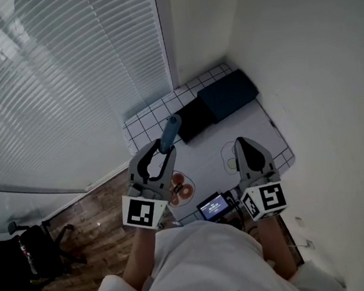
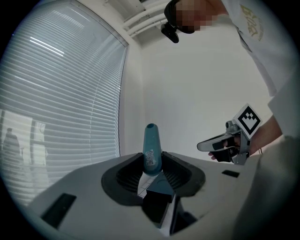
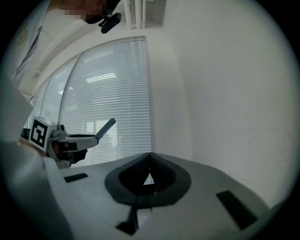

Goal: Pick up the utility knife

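A teal utility knife (image 1: 169,131) stands out of my left gripper (image 1: 163,151), which is shut on its lower end and held level above the table. In the left gripper view the knife (image 2: 151,145) rises upright between the dark pads (image 2: 132,171). My right gripper (image 1: 245,146) hovers to the right at about the same height. Its fingertips (image 3: 150,154) meet with nothing between them. The right gripper view shows the left gripper (image 3: 91,137) from the side, with the knife (image 3: 107,125) pointing up and away from it.
Below lies a small table with a white grid cloth (image 1: 142,128), set in a corner between window blinds (image 1: 63,77) and a white wall. On it are a dark blue box (image 1: 228,94), a black box (image 1: 195,119), a small screen device (image 1: 213,205) and orange round items (image 1: 179,187).
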The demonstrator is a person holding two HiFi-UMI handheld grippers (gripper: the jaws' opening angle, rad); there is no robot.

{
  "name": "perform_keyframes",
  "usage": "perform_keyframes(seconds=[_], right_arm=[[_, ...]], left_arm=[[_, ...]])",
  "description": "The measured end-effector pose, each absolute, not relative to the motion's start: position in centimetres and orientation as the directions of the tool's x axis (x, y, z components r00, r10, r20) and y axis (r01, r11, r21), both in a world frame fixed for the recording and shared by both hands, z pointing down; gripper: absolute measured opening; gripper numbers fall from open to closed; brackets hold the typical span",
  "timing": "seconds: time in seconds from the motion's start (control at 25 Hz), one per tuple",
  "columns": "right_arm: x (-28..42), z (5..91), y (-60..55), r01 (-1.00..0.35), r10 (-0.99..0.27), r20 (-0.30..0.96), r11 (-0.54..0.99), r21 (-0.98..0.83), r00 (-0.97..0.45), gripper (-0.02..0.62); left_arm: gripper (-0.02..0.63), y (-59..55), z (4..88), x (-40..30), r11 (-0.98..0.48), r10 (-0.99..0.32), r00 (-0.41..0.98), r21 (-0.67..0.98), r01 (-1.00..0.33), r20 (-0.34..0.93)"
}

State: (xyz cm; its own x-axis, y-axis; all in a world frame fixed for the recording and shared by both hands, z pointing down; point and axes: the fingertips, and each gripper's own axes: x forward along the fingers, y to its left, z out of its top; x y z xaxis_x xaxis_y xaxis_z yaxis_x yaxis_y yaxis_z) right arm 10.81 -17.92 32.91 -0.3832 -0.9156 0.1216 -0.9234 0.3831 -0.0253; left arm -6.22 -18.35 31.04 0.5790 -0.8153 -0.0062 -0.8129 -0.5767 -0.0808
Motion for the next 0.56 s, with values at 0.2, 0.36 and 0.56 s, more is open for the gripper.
perform_keyframes(seconds=[0.2,0.36,0.56], right_arm=[[10.72,33.3,-17.94,-0.92,-0.911,0.132,0.391,-0.034,-0.392,0.006],[10.54,33.35,-17.95,-0.917,-0.907,0.139,0.396,-0.042,-0.398,0.006],[10.64,33.35,-18.15,-0.913,-0.905,0.121,0.4,-0.085,-0.408,0.006]], left_arm=[[0.137,-18.34,31.43,-6.14,-0.581,-0.813,0.582,-0.069,-0.811,0.011],[0.137,-18.3,31.43,-6.03,-0.586,-0.81,0.586,-0.065,-0.808,0.015],[0.137,-18.46,31.59,-5.68,-0.595,-0.803,0.596,-0.066,-0.801,0.015]])
